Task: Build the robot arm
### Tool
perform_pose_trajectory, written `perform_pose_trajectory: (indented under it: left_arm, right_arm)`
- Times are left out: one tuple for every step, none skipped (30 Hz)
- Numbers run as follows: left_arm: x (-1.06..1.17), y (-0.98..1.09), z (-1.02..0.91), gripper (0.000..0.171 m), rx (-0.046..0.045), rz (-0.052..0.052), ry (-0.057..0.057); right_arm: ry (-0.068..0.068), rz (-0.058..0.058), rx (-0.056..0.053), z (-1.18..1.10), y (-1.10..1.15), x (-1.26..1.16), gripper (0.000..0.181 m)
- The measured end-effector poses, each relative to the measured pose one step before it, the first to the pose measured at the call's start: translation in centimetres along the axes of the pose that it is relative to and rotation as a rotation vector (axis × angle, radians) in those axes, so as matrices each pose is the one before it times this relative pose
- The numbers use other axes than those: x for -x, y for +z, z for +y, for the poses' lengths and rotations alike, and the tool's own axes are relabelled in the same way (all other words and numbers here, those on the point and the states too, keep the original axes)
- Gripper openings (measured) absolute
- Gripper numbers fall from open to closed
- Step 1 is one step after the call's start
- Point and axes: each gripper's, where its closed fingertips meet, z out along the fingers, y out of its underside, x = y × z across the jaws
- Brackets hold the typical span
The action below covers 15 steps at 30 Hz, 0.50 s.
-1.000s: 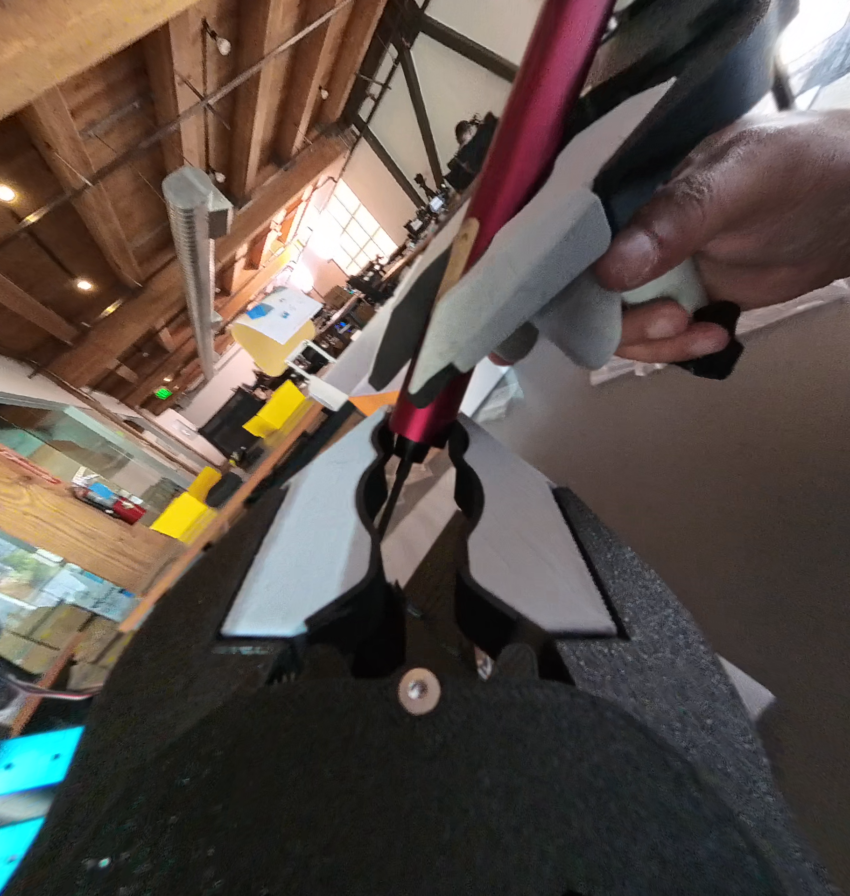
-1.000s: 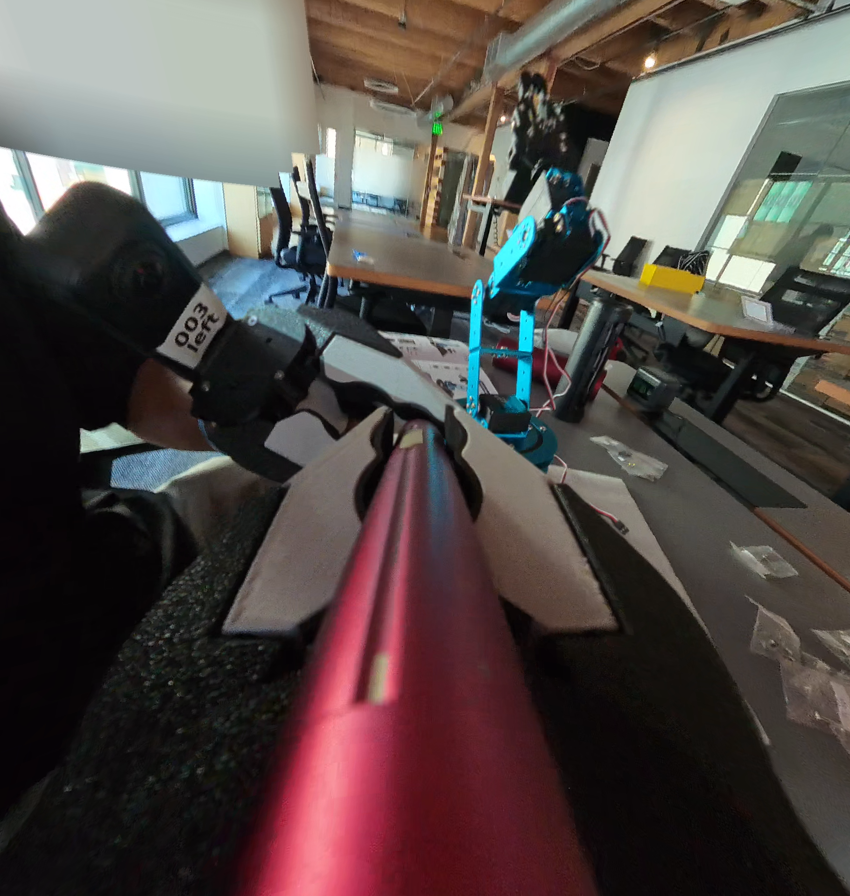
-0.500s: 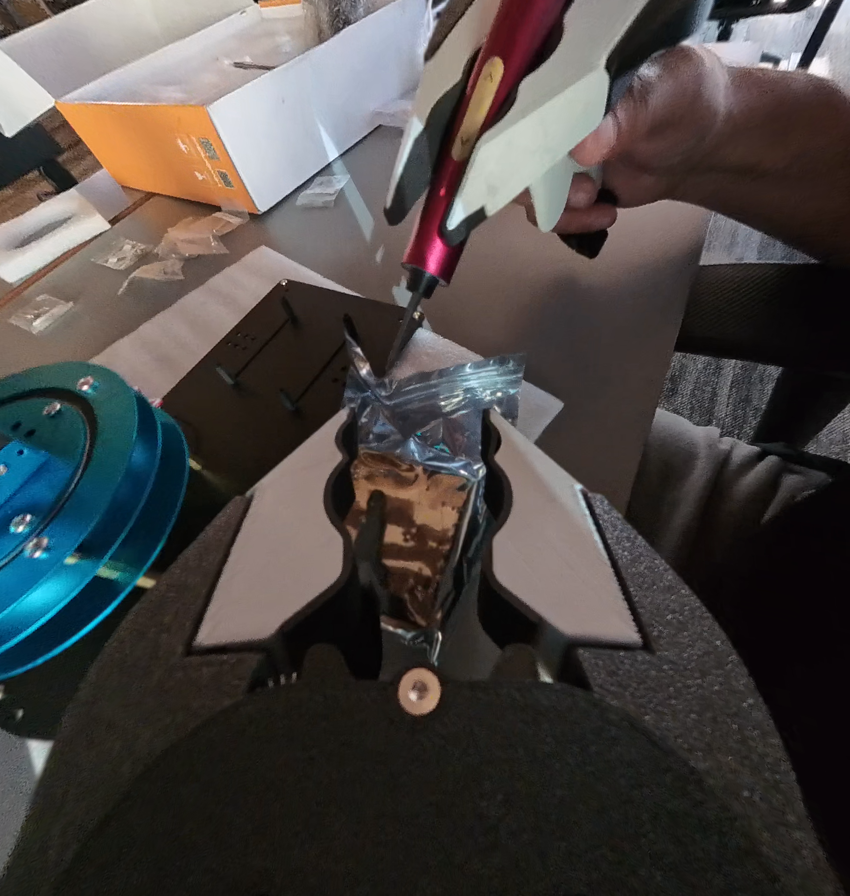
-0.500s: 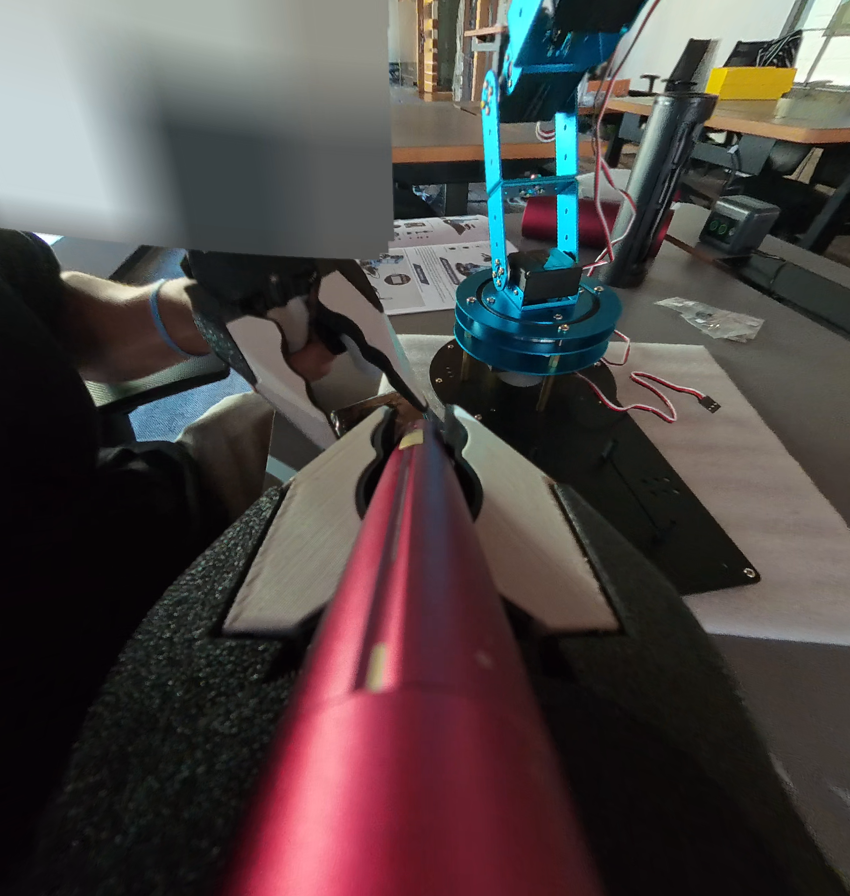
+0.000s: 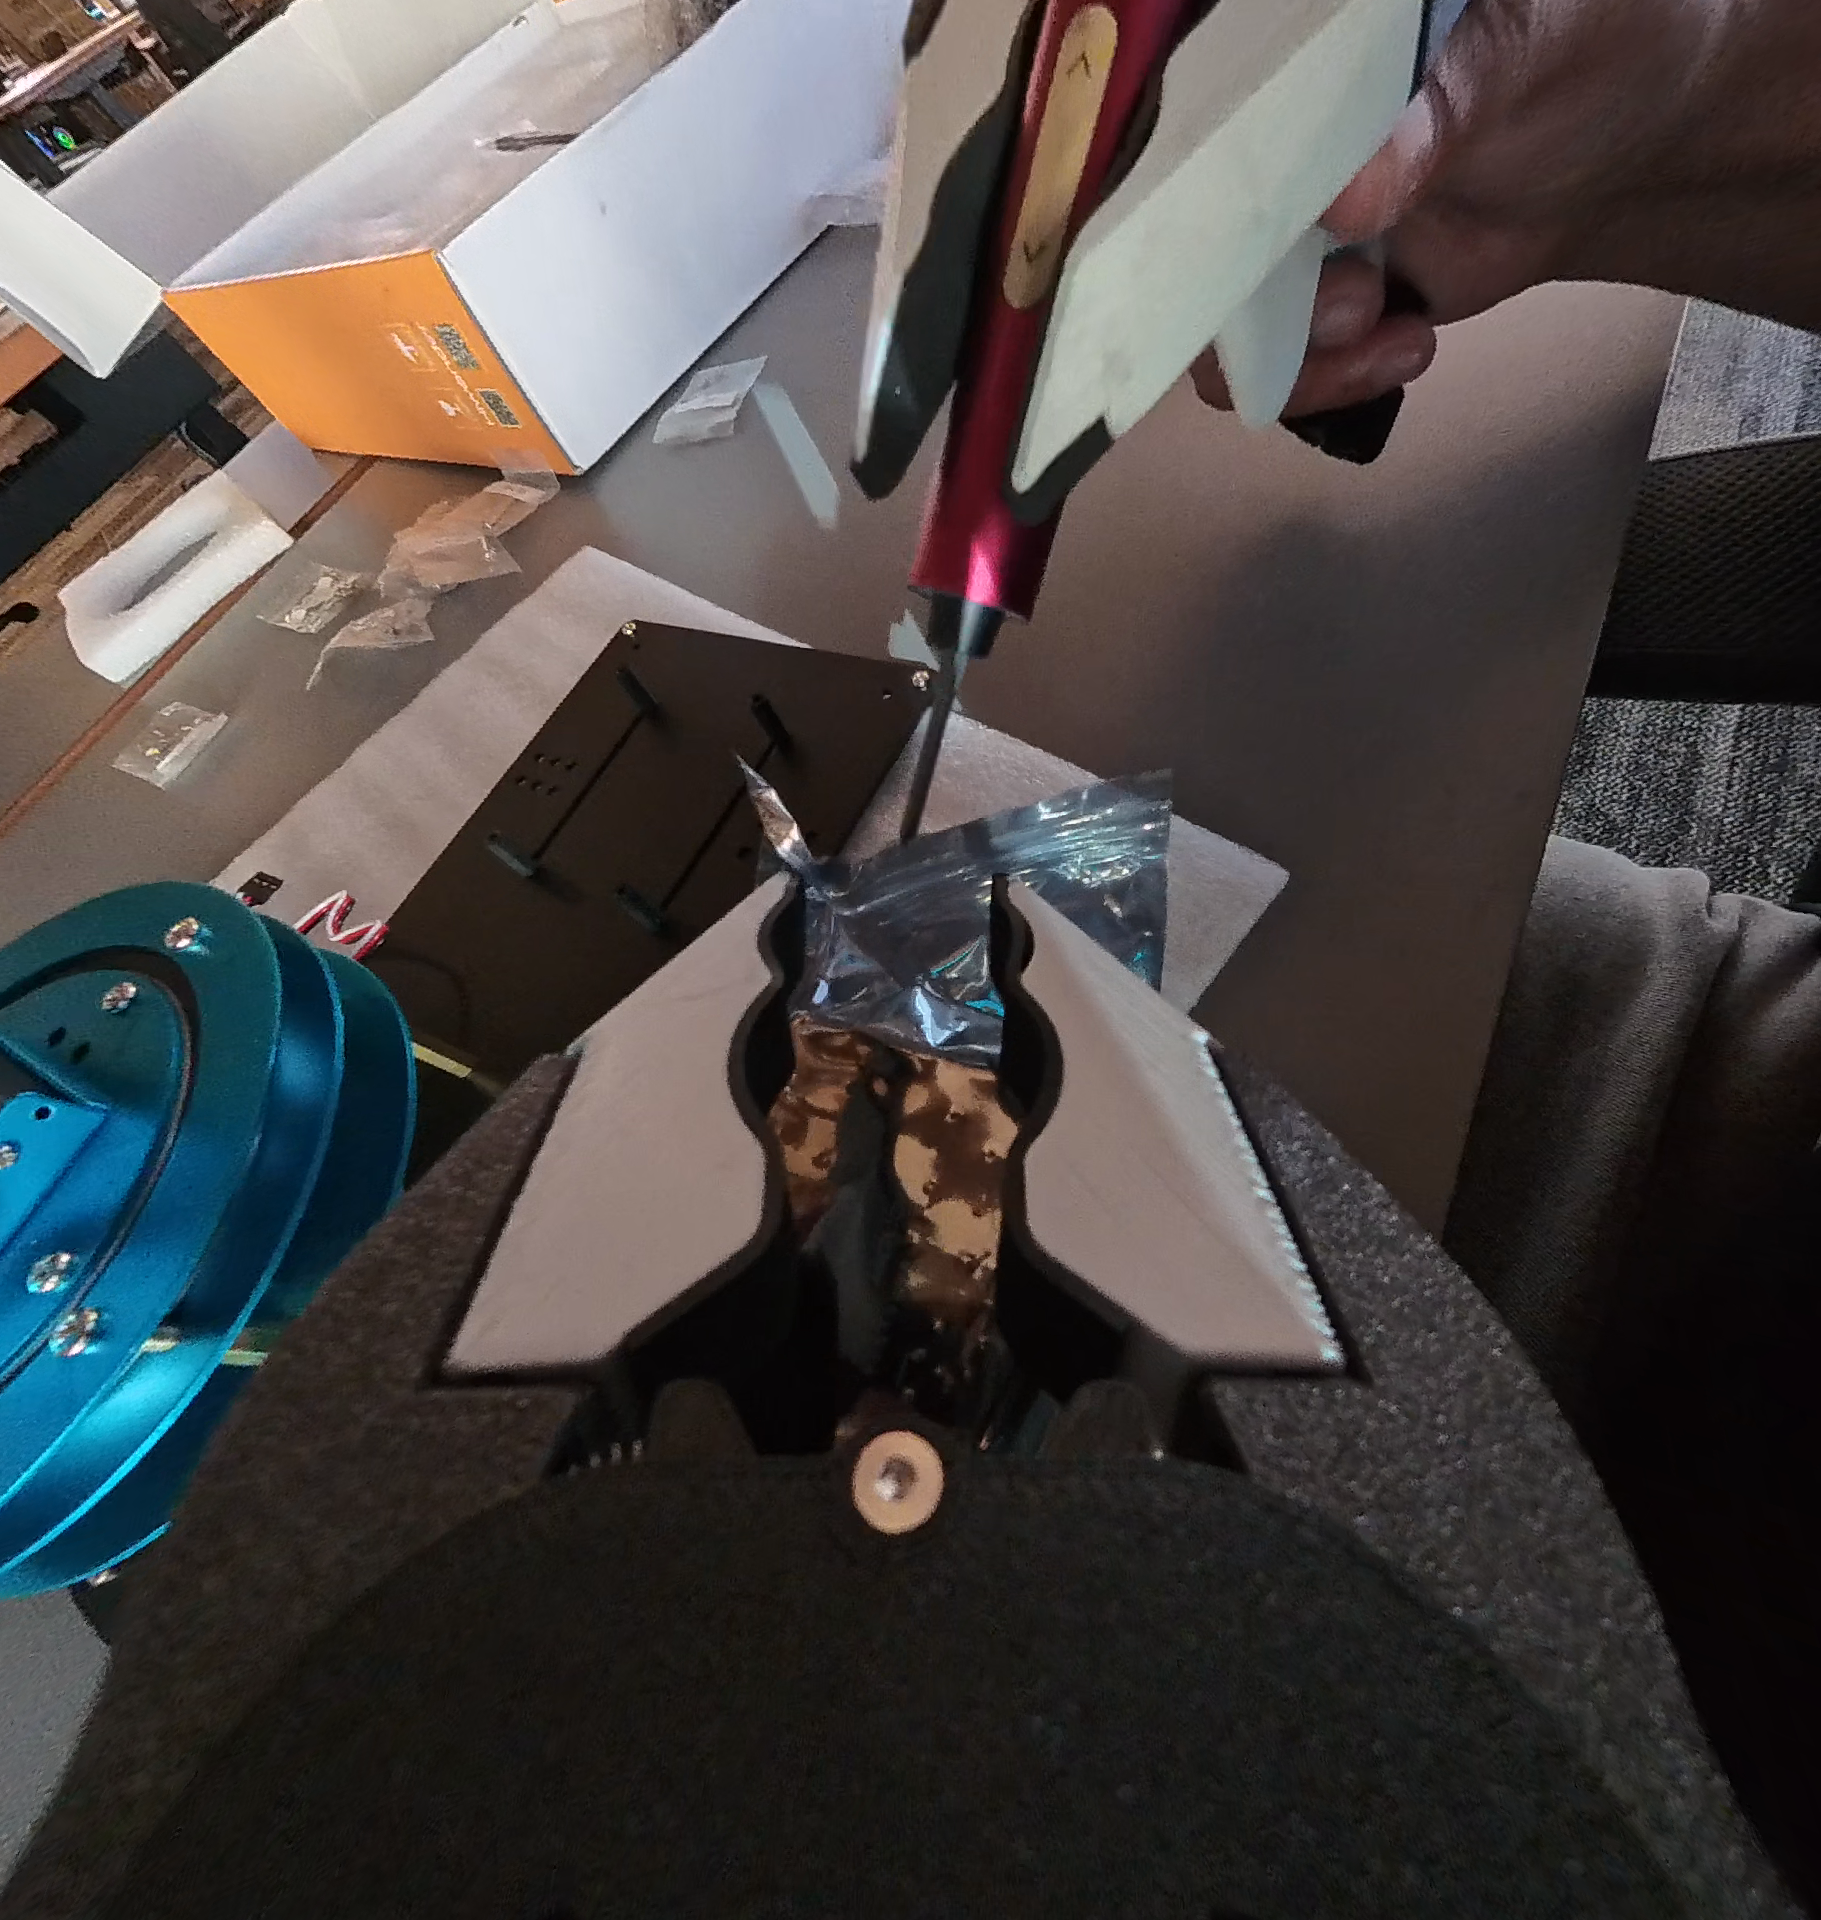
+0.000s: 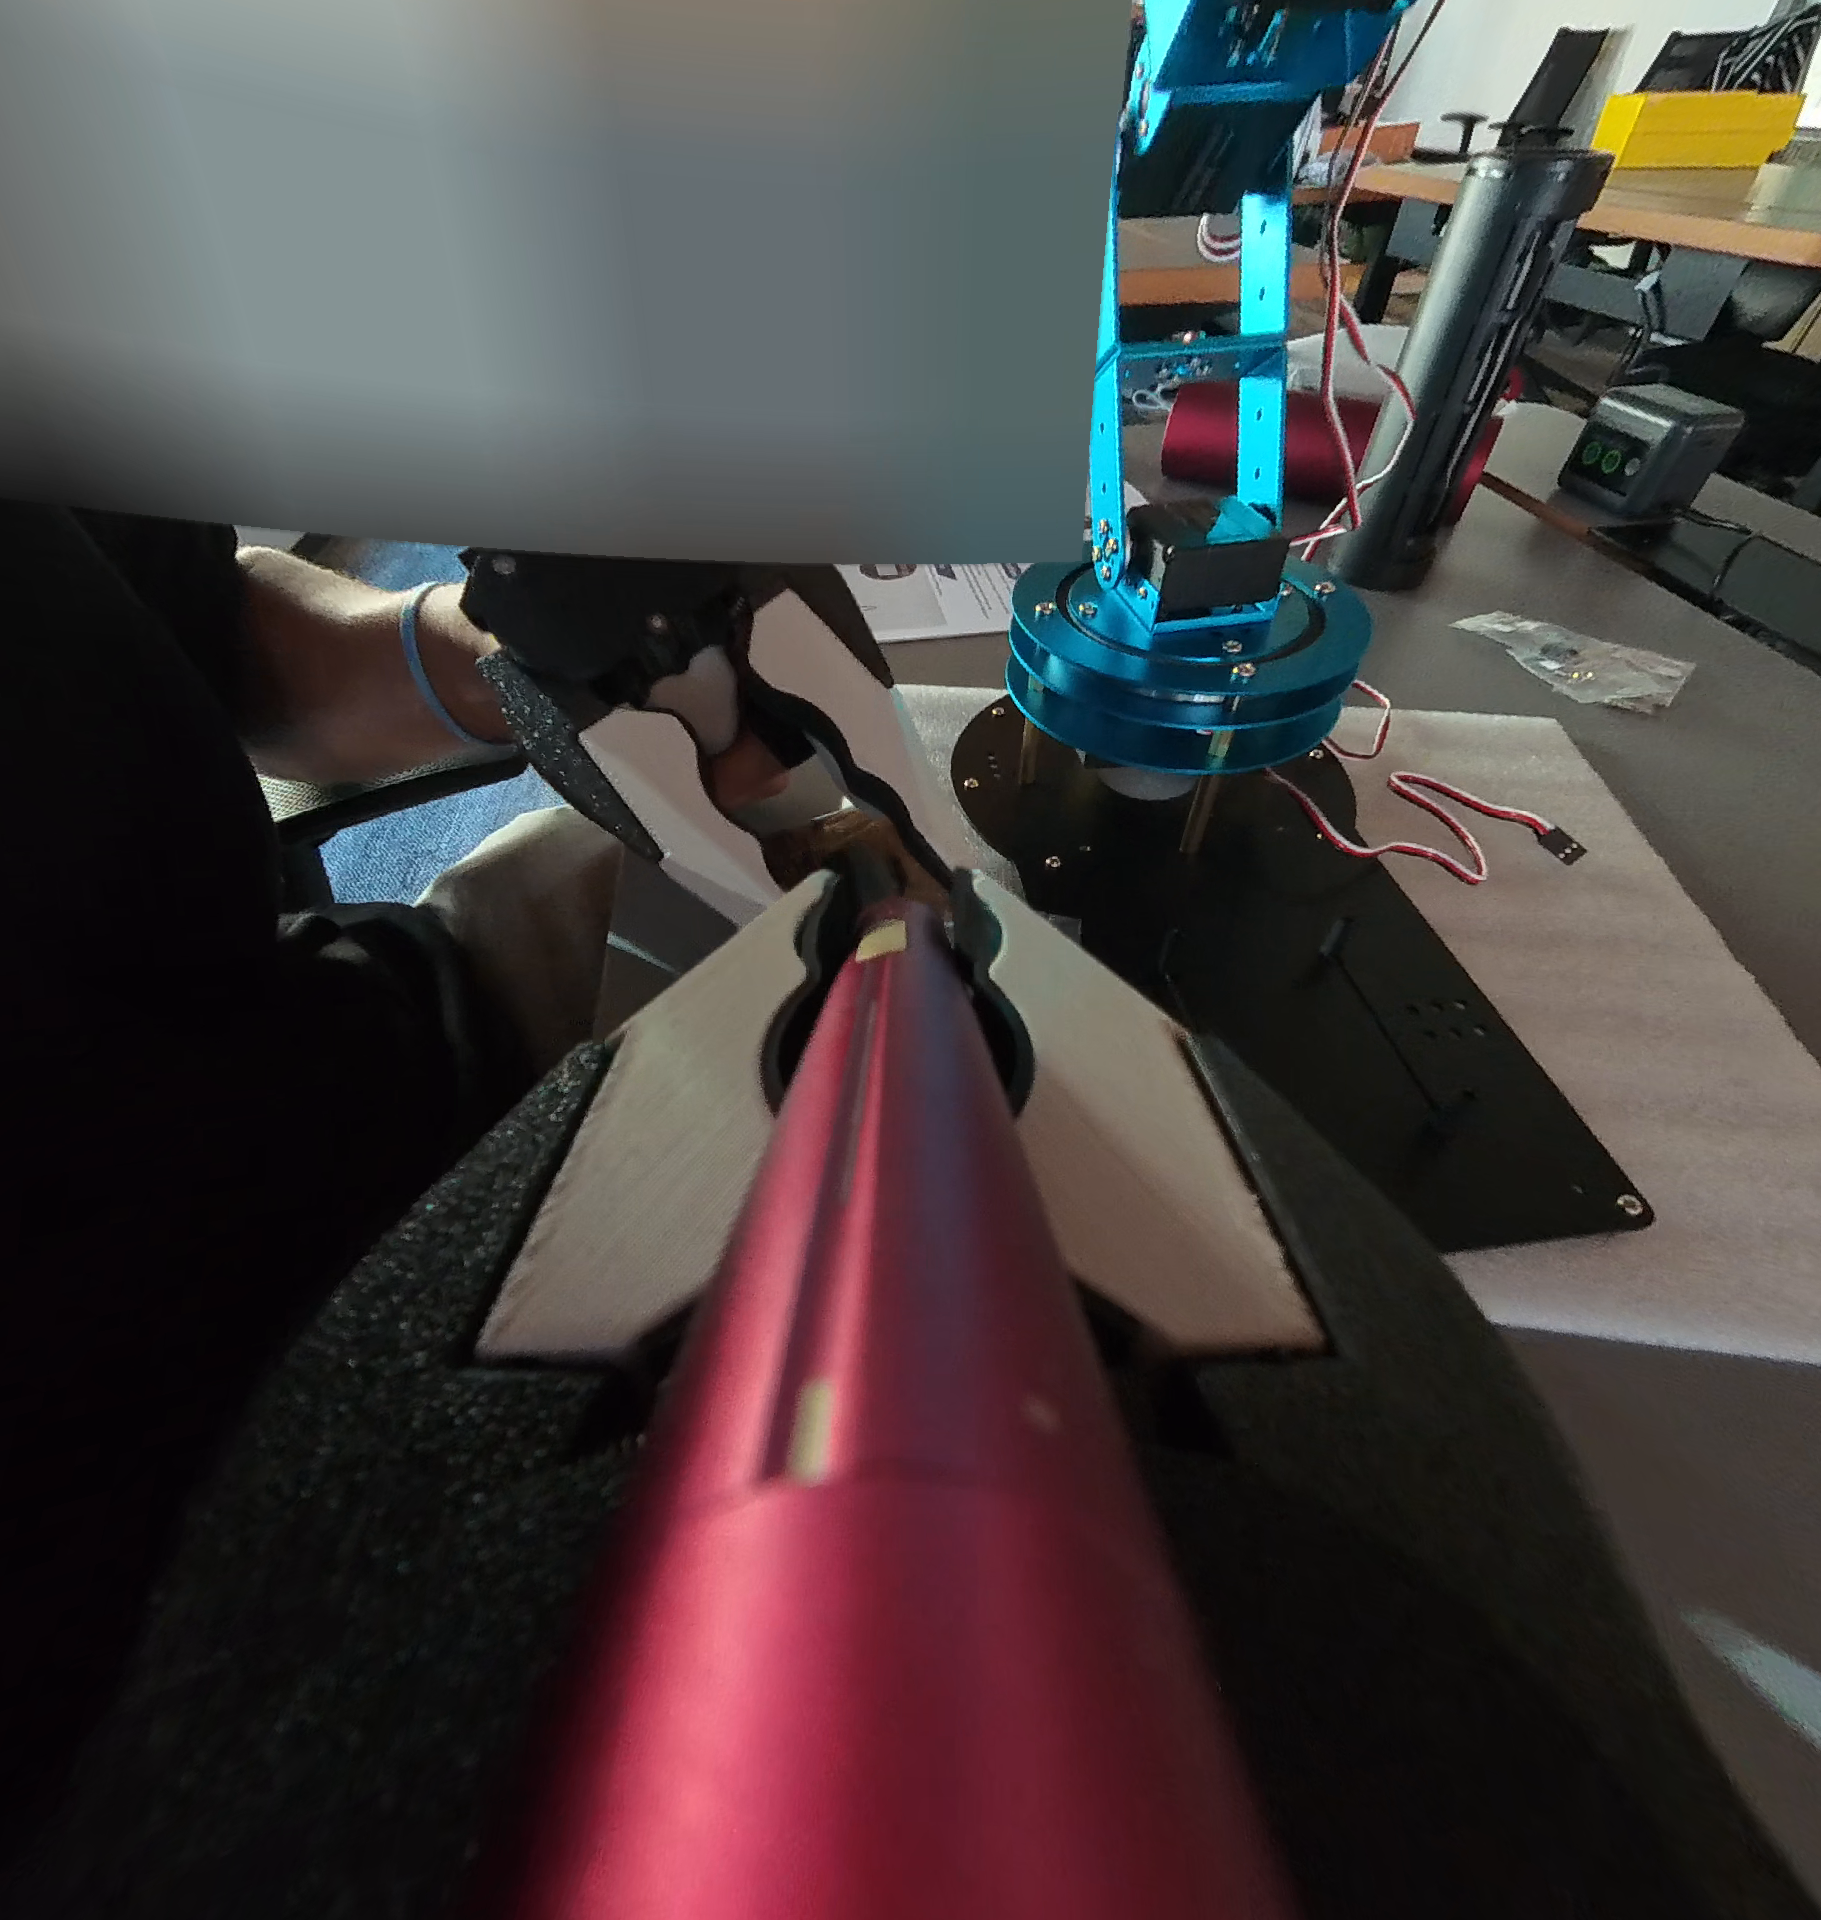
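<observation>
My left gripper [image 5: 890, 904] is shut on a clear plastic bag [image 5: 916, 1049] of small brass parts, which sticks out past the fingertips. My right gripper [image 6: 895, 894] is shut on a red powered screwdriver [image 6: 885, 1351]. In the left wrist view the right gripper [image 5: 968, 468] comes in from above with the screwdriver [image 5: 999, 436], and the bit tip is at the bag's top edge. In the right wrist view the left gripper [image 6: 844, 842] sits just beyond the screwdriver's tip, which hides the bit.
A blue robot arm base [image 6: 1186, 644] stands on a black baseplate [image 6: 1405, 1039] over white foam sheet [image 6: 1612, 935]; the base also shows in the left wrist view [image 5: 106, 1195]. An orange and white box [image 5: 418, 332] and small parts bags [image 5: 407, 582] lie behind. A black cylinder [image 6: 1477, 343] stands at the back. My hands' fingertips stand some 7 cm from each other.
Both grippers have tilted down from the room and ceiling toward the table. The screwdriver bit has stayed close to the left gripper's fingertips. Both stay shut.
</observation>
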Motion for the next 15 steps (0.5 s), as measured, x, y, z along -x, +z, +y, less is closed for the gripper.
perform_pose_trajectory:
  left_arm:
    - [-0.003, 0.000, 0.001, 0.035, 0.00073, 0.0015, 0.0006]
    - [0.002, -0.007, 0.002, 0.035, 0.00084, -0.0003, 0.0038]
    - [0.028, -0.006, 0.015, 0.035, 0.00204, -0.0016, 0.0046]
    - [0.067, -0.010, 0.007, 0.034, 0.00257, -0.0031, 0.0035]
    - [0.060, -0.022, -0.012, 0.034, 0.00189, -0.0025, 0.0017]
    - [0.041, -0.019, -0.044, 0.034, 0.00027, -0.0001, 0.0002]
    - [0.021, -0.013, -0.054, 0.034, -0.00133, 0.0010, 0.0000]
    - [0.012, -0.011, -0.027, 0.034, -0.00038, 0.0006, 0.0003]
    - [0.007, 0.016, -0.002, 0.033, 0.00093, 0.0011, -0.0004]
    - [-0.004, 0.017, 0.001, 0.032, 0.00022, 0.0013, -0.0010]
    - [0.001, 0.015, -0.017, 0.031, -0.00093, -0.0001, -0.0002]
    - [0.016, 0.003, -0.024, 0.031, -0.00114, -0.0007, 0.0005]
    - [0.001, -0.002, -0.001, 0.031, 0.00017, -0.0006, 0.0002]
    - [0.002, 0.002, 0.013, 0.031, 0.00030, -0.0005, -0.0002]
    - [0.019, -0.014, 0.005, 0.031, -0.00049, -0.0011, -0.0005]
  right_arm:
    - [0.0024, 0.0026, -0.0032, 0.014, -0.008, -0.061, 0.020]
    - [-0.0009, 0.0048, -0.0055, -0.066, -0.048, -0.098, 0.019]
    - [0.0005, 0.0012, -0.0031, -0.098, -0.095, -0.050, 0.019]
    - [0.0022, -0.0035, -0.0020, -0.097, -0.085, 0.005, 0.019]
    - [0.0001, -0.0005, -0.0039, -0.126, -0.062, 0.012, 0.020]
    - [-0.0020, -0.0030, -0.0008, -0.068, -0.013, 0.065, 0.019]
    - [-0.0027, -0.0025, 0.0070, 0.085, 0.053, 0.082, 0.020]
    - [-0.0060, 0.0026, 0.0110, 0.186, 0.087, 0.005, 0.019]
    - [-0.0039, -0.0002, 0.0101, 0.210, 0.103, 0.045, 0.020]
    - [-0.0012, 0.0014, 0.0065, 0.160, 0.082, -0.026, 0.020]
    - [0.0013, -0.0001, 0.0031, 0.092, 0.064, -0.022, 0.020]
    - [0.0020, -0.0024, 0.0013, 0.038, 0.031, 0.011, 0.020]
    - [-0.0010, 0.0022, -0.0009, -0.021, -0.003, -0.031, 0.020]
    - [0.0003, 0.0001, -0.0015, -0.056, -0.052, -0.018, 0.020]
    - [0.0020, 0.0024, -0.0028, -0.084, -0.082, -0.058, 0.020]
